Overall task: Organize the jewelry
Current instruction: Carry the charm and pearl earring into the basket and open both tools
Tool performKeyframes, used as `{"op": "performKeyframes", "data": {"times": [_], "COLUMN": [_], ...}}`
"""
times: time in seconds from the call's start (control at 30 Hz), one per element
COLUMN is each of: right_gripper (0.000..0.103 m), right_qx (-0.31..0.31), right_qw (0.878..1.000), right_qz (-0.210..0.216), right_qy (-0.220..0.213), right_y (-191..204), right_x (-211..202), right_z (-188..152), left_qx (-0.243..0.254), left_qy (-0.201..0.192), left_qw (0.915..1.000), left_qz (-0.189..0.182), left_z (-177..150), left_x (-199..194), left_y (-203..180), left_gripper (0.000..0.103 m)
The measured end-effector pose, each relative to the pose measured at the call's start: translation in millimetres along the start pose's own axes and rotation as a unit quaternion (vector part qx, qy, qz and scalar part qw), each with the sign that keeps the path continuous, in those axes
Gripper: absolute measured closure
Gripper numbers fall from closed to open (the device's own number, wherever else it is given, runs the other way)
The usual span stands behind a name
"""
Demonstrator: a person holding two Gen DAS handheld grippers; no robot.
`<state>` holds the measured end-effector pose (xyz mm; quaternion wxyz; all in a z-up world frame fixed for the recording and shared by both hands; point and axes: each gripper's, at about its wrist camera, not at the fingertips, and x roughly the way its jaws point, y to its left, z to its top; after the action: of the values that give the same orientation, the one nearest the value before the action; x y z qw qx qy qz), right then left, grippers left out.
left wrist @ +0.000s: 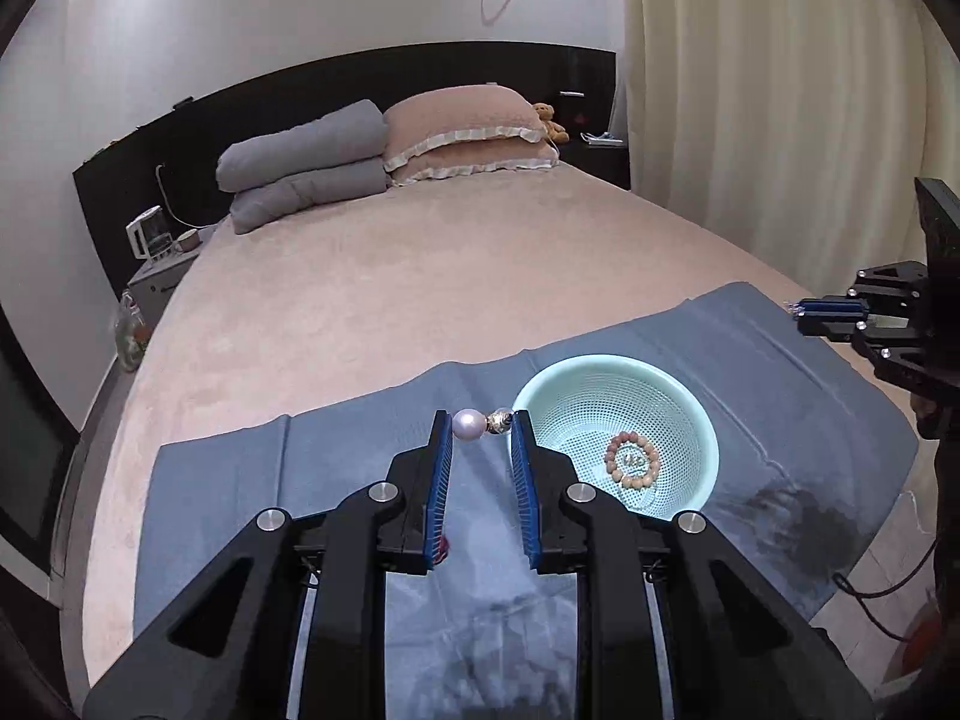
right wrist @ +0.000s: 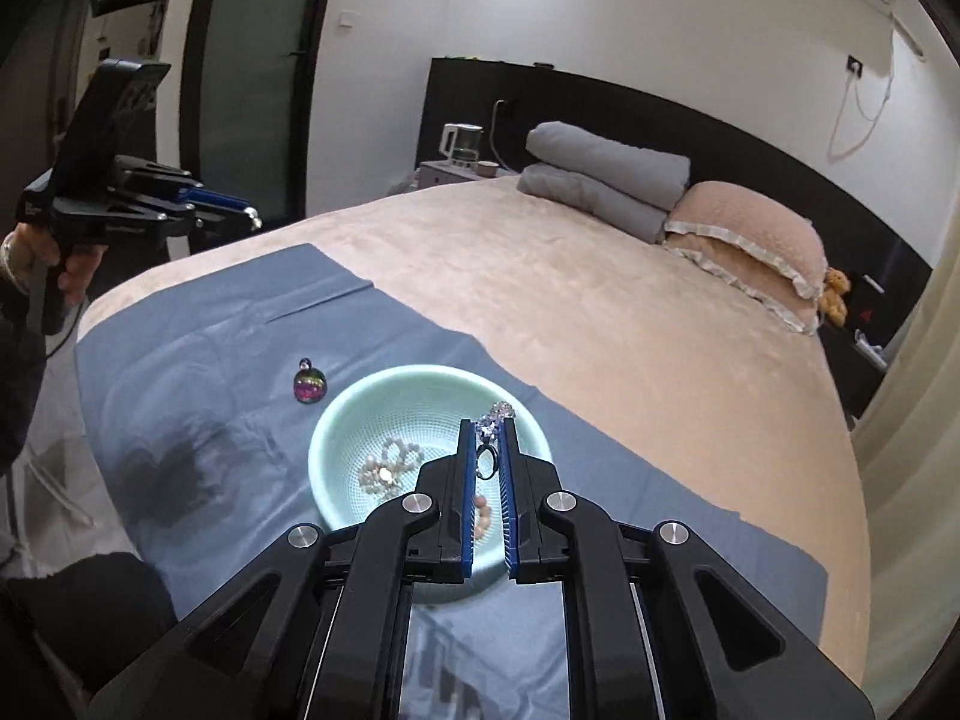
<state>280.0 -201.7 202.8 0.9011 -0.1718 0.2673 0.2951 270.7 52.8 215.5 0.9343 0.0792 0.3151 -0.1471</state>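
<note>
A mint green perforated bowl (left wrist: 678, 402) (right wrist: 354, 414) sits on a blue cloth (left wrist: 270, 468) on the bed. Bead bracelets (left wrist: 633, 461) (right wrist: 390, 463) lie in it. My left gripper (left wrist: 480, 423) is shut on a pearl-and-metal bead piece (left wrist: 469, 423), held above the cloth just left of the bowl. My right gripper (right wrist: 487, 427) is shut on a ring with sparkling stones (right wrist: 489, 450), above the bowl. An iridescent round pendant (right wrist: 310, 387) lies on the cloth left of the bowl.
The bed (left wrist: 390, 276) is covered in a beige blanket, with grey and pink pillows (left wrist: 384, 144) at its head. A dark stain (left wrist: 798, 516) marks the cloth right of the bowl. A nightstand with a kettle (right wrist: 462, 144) stands beside the bed.
</note>
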Motion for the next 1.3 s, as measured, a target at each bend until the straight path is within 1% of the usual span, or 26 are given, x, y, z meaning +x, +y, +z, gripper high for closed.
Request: {"op": "performKeyframes", "data": {"times": [0.1,0.17,0.33,0.47,0.57,0.63,0.7,0.77,0.83,0.87,0.97,1.07,1.13,1.3], "right_gripper": [0.096,0.096,0.096,0.096,0.095,0.095,0.095,0.095,0.094,0.094,0.094,0.094,0.094,0.094], "right_qx": [0.01,0.011,0.028,0.039,0.045,0.046,0.048,0.048,0.05,0.052,0.057,0.063,0.063,0.058], "right_qw": [0.999,0.999,0.995,0.993,0.992,0.992,0.992,0.992,0.993,0.993,0.994,0.994,0.995,0.995], "right_qz": [0.03,0.04,0.061,0.072,0.079,0.081,0.083,0.079,0.074,0.073,0.067,0.061,0.057,0.05], "right_qy": [0.016,0.033,0.069,0.086,0.087,0.085,0.085,0.084,0.08,0.076,0.068,0.061,0.059,0.057], "right_y": [-4,-6,-8,-6,-5,-7,-7,-5,-8,-9,-13,-16,-15,-7], "right_x": [39,67,128,157,168,171,173,172,169,166,156,146,137,115], "right_z": [1,-1,-23,-39,-44,-45,-46,-47,-47,-47,-47,-46,-45,-41], "left_qx": [-0.002,0.001,0.01,0.006,-0.005,-0.01,-0.011,-0.023,-0.041,-0.049,-0.059,-0.059,-0.059,-0.062], "left_qy": [0.019,0.037,0.082,0.112,0.124,0.129,0.13,0.131,0.122,0.117,0.109,0.103,0.1,0.084], "left_qw": [0.9995,0.9984,0.9943,0.9904,0.9883,0.9873,0.9874,0.9861,0.9848,0.9852,0.9855,0.9869,0.9874,0.9892], "left_qz": [-0.026,-0.042,-0.068,-0.08,-0.088,-0.093,-0.089,-0.1,-0.117,-0.116,-0.116,-0.109,-0.107,-0.104], "left_z": [4,3,-11,-24,-31,-34,-36,-37,-37,-36,-33,-29,-28,-29], "left_x": [40,70,137,178,195,202,206,208,206,203,196,187,181,151], "left_y": [-10,-18,-40,-48,-50,-52,-54,-54,-51,-51,-48,-52,-55,-61], "left_gripper": [0.082,0.082,0.082,0.082,0.082,0.082,0.082,0.08,0.067,0.058,0.057,0.057,0.055,0.053]}}
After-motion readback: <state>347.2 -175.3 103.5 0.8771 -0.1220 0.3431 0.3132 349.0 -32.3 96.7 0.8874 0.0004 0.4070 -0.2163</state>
